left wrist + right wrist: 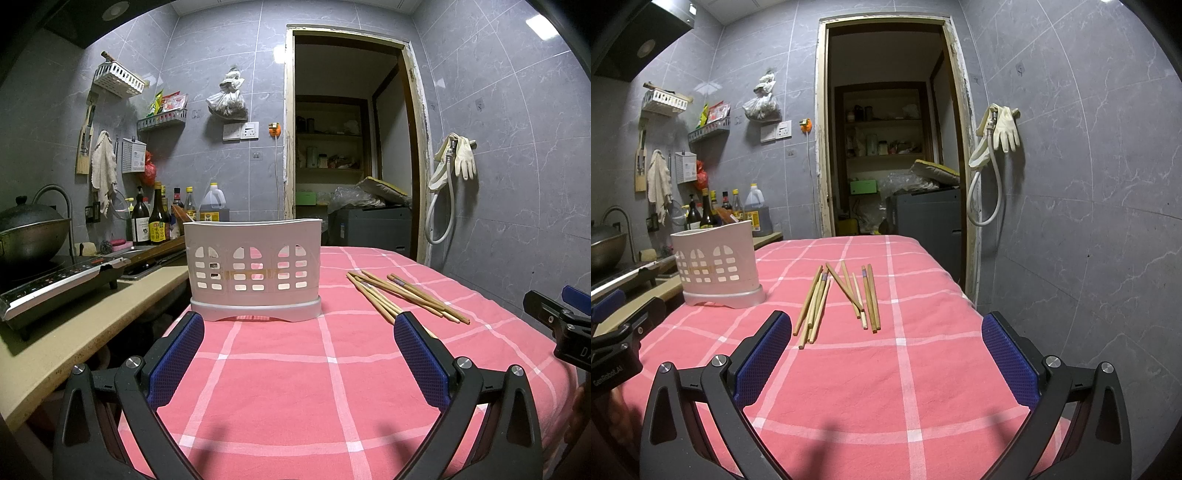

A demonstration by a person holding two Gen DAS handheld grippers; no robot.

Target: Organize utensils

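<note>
So, progress: basically nothing sorted yet, far as I can tell. This looks like the very start.

Chopsticks: all of them (838,301) lie loose on the pink checked cloth (905,369) over the bench, middle of the right wrist view, in two rough bunches fanned out from each other. In the left wrist view they sit at center right.

Holder: white slotted utensil holder (253,266) stands upright on the cloth, center of the left wrist view, left side of the right wrist view. It's near the chopsticks but clearly apart from them. Can't see anything poking out the top, though the inside is mostly hidden.

Left gripper: the left gripper (299,354) has its fingers spread wide, nothing between them, aimed at the holder from the lower part of the frame.

Right gripper: the right gripper (886,354) is the same deal, fingers released and empty, pointed at the chopsticks, which lie just past its tips.

What's left: pretty much everything. My guess is every chopstick needs picking up and dropping into the holder.

Watch out: they're thin and lying flat on soft fabric, so pinching one cleanly could be fiddly.
</note>
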